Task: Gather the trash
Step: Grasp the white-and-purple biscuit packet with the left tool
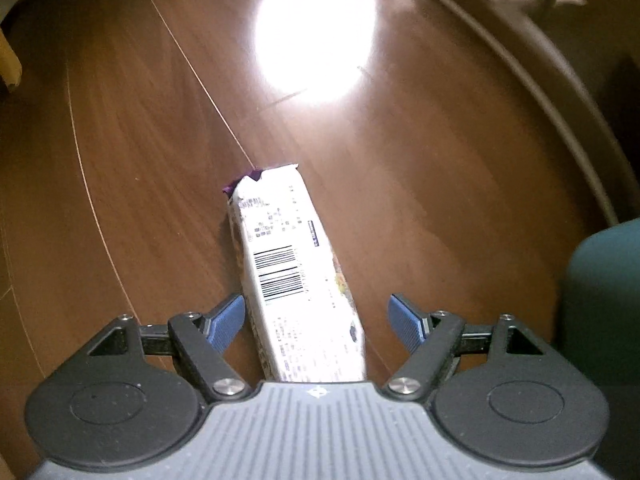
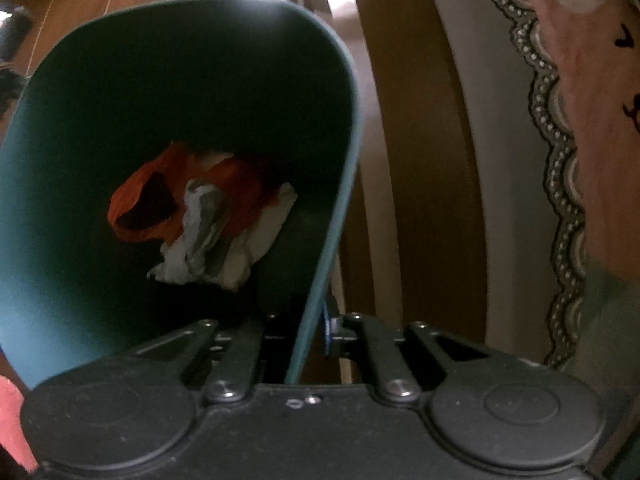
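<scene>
floor (image 1: 132,128): wood-look planks – glossy, with a bright glare patch
snack wrapper (image 1: 296,276): thin printed film, slight sheen, creased
bin (image 2: 100,120): smooth teal plastic, matt
bin contents (image 2: 208,216): crumpled paper – orange and white
left gripper pads (image 1: 224,322): blue, finely ribbed

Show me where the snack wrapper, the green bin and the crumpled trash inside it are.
snack wrapper (image 1: 298,272): left wrist view, on its barcode panel.
green bin (image 2: 120,80): right wrist view, on its inner wall.
crumpled trash (image 2: 200,216): right wrist view, on the white and orange wad.
</scene>
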Available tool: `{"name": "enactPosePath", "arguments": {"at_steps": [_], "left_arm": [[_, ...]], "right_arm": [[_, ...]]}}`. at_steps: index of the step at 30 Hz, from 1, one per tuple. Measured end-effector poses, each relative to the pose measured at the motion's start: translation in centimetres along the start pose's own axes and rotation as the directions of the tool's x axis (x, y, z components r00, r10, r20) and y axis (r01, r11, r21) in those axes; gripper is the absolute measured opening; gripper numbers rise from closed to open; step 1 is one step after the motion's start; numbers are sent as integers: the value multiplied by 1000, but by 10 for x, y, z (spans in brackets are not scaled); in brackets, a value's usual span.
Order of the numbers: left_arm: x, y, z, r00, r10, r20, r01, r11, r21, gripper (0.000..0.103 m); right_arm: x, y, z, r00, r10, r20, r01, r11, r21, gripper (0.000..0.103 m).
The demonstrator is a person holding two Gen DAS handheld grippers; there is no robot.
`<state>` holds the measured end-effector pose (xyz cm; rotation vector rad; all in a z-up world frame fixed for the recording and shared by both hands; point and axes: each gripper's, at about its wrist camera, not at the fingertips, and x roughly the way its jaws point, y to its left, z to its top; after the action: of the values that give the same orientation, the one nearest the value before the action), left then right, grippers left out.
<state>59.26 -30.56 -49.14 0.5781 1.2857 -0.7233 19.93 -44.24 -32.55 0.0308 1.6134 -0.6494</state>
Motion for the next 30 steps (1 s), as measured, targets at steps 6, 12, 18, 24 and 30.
{"name": "enactPosePath", "arguments": {"at_steps": [6, 12, 18, 24, 30], "left_arm": [[19, -10, -3, 998, 58, -8, -58, 998, 24, 77], [22, -10, -6, 993, 115, 3, -115, 993, 22, 46], [0, -7, -6, 991, 121, 49, -122, 992, 19, 45], [-59, -4, -6, 992, 59, 112, -64, 997, 46, 44], [-157, -16, -8, 968, -71, 240, 36, 989, 144, 44]], "right_arm": [[6, -6, -20, 999, 19, -48, -17, 998, 53, 9], [13, -8, -25, 994, 42, -102, -29, 992, 119, 10], [11, -11, -13, 992, 70, -107, -48, 979, 197, 11], [0, -3, -4, 996, 55, -66, -40, 977, 211, 10], [-9, 3, 17, 1000, 23, -15, -19, 979, 205, 6]]}}
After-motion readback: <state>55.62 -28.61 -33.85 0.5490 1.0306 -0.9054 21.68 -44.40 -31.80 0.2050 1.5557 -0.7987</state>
